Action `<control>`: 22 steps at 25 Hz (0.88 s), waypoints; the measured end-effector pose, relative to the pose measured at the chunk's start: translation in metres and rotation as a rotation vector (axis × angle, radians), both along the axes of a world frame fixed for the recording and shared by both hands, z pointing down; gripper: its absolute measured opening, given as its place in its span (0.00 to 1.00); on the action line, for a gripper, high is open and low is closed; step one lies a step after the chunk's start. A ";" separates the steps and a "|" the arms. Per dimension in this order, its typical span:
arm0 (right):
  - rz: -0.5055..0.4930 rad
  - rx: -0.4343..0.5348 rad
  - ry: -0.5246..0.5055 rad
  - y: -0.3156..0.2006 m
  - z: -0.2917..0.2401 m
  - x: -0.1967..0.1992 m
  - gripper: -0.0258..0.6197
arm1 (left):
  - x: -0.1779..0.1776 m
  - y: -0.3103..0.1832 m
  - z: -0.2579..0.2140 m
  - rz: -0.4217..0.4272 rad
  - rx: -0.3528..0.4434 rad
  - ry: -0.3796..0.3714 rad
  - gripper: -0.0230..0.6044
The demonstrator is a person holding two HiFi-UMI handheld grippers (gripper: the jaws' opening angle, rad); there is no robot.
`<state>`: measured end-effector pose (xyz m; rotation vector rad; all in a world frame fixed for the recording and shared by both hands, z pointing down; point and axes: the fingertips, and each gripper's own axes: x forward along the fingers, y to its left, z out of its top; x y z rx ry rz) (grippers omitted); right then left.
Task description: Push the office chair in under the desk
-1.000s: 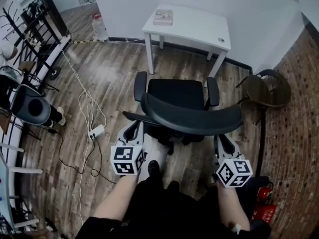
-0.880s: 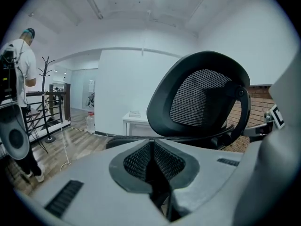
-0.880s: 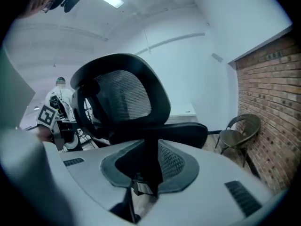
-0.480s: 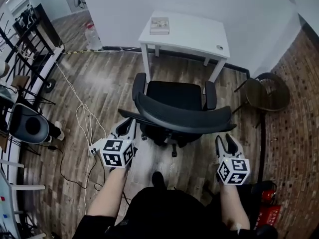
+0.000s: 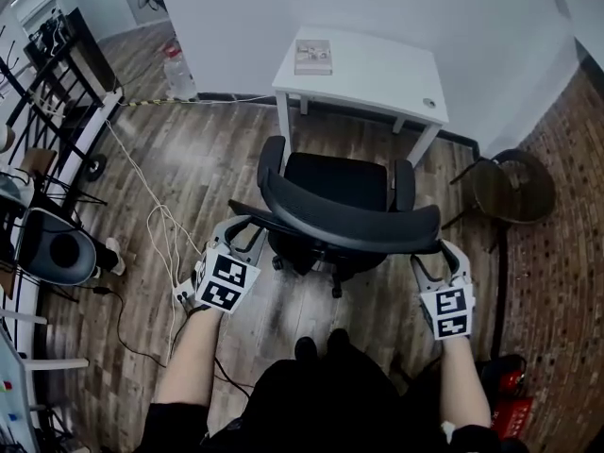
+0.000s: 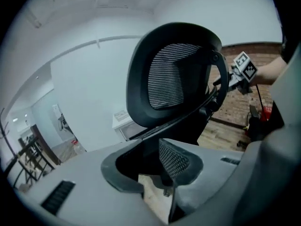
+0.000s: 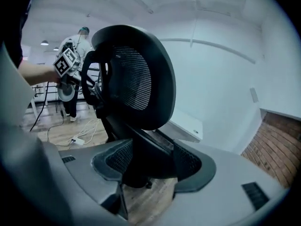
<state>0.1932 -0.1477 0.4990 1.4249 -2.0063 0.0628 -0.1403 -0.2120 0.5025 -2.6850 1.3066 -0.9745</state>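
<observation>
Beside floor cables [image 5: 162, 217], left gripper [image 5: 243, 232] and right gripper [image 5: 440, 258] fingers [image 7: 117, 161], just opening apart, straddle chair backrest [image 5: 349, 220].

A wooden plank floor [image 5: 198, 149] runs up to a white wall [image 5: 377, 3]. A white cable [image 5: 142, 182] trails loosely across the planks on the left, and a clear plastic bottle [image 5: 176, 72] with a red cap stands near the wall. A black metal rack [image 5: 52, 74] lines the left edge, with a round dark device [image 5: 52, 251] just below it. On the right, a round brown side table [image 5: 512, 187] on black legs stands beside a brick wall [image 5: 562, 262], and something red [image 5: 510, 385] lies lower down. A thin book [image 5: 313, 57] lies flat up by the wall.
</observation>
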 end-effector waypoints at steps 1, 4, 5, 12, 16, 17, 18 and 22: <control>-0.026 -0.004 0.018 -0.005 0.001 -0.004 0.42 | -0.002 -0.003 0.003 0.031 0.012 -0.046 0.19; -0.117 -0.025 0.068 -0.019 0.005 -0.015 0.42 | -0.011 -0.016 0.008 0.106 0.050 -0.229 0.20; -0.154 -0.033 0.099 -0.023 0.006 -0.018 0.42 | -0.014 -0.021 0.008 0.122 0.057 -0.282 0.20; -0.441 -0.052 0.359 -0.041 0.014 -0.027 0.34 | -0.032 -0.060 -0.003 0.053 0.052 -0.264 0.26; -0.437 -0.095 0.265 -0.045 0.013 -0.027 0.32 | -0.034 -0.069 0.002 0.055 0.011 -0.167 0.27; -0.442 -0.101 0.251 -0.044 0.012 -0.028 0.31 | -0.035 -0.070 0.002 0.057 0.003 -0.139 0.27; -0.449 -0.106 0.237 -0.043 0.011 -0.028 0.30 | -0.035 -0.071 0.001 0.060 -0.002 -0.116 0.27; -0.466 -0.129 0.142 -0.036 0.007 -0.028 0.26 | -0.039 -0.072 -0.006 0.082 -0.004 -0.110 0.27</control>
